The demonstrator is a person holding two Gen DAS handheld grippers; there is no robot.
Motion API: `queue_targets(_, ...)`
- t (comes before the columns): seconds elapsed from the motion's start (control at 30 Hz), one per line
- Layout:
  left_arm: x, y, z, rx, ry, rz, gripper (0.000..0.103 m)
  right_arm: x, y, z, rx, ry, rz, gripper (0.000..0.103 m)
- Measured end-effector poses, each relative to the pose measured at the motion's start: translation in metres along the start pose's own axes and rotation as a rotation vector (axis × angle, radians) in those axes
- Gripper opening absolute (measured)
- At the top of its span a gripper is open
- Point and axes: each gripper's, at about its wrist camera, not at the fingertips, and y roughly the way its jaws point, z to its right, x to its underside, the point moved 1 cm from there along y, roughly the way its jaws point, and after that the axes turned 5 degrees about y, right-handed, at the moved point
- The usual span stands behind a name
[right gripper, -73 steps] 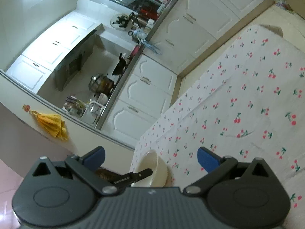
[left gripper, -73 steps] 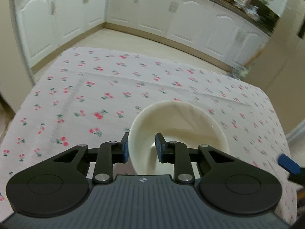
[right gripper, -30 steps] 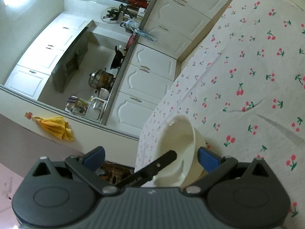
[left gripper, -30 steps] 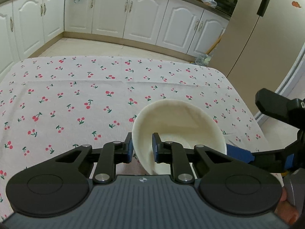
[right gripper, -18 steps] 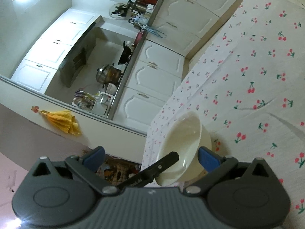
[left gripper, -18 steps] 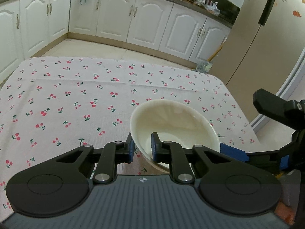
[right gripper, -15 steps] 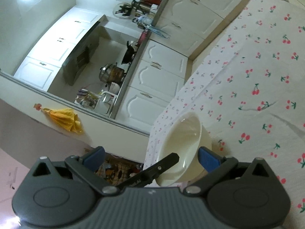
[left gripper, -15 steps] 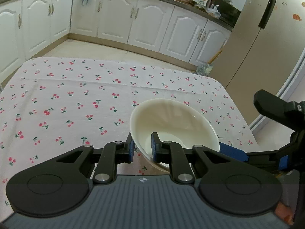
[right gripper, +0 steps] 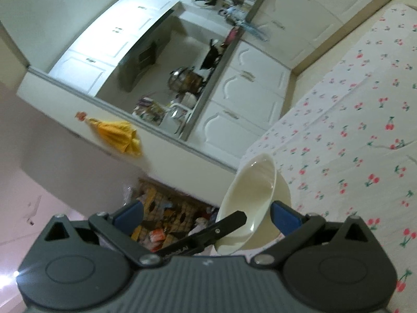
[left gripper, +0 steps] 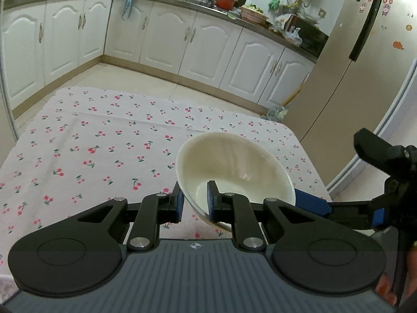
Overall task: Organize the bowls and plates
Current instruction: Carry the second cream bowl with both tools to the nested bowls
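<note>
My left gripper (left gripper: 194, 203) is shut on the near rim of a cream bowl (left gripper: 234, 167), one finger inside and one outside, holding it tilted above the cherry-print tablecloth (left gripper: 104, 140). My right gripper (right gripper: 206, 217) is open; the bowl (right gripper: 254, 193) sits between its blue pads, and one blue pad (left gripper: 311, 203) shows beside the bowl's right side in the left wrist view. A finger of the left gripper (right gripper: 229, 221) crosses the right wrist view in front of the bowl.
The table's far edge (left gripper: 166, 99) drops to a tiled floor with white cabinets (left gripper: 208, 41) behind. A tall fridge (left gripper: 351, 65) stands off the table's right side. A cluttered counter (right gripper: 182, 88) and yellow cloth (right gripper: 117, 135) show in the right wrist view.
The left gripper has lifted the bowl higher above the table and tilted up. The right gripper stays open around the bowl's side.
</note>
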Motion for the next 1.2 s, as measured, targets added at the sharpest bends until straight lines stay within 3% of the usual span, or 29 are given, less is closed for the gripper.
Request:
queue_targets(0.73, 0.027, -0.066, -0.002, 0.064, -0.035, 0.063, 0.018, 0.039, -0.027, -0.047, -0.157, -0.017, -0.038, 0.103)
queue_targets(1.2, 0.043, -0.06, 0.012, 0.17, -0.013, 0.02, 0.021, 0.081, -0.061, -0.022, -0.158, 0.128, -0.024, 0.103)
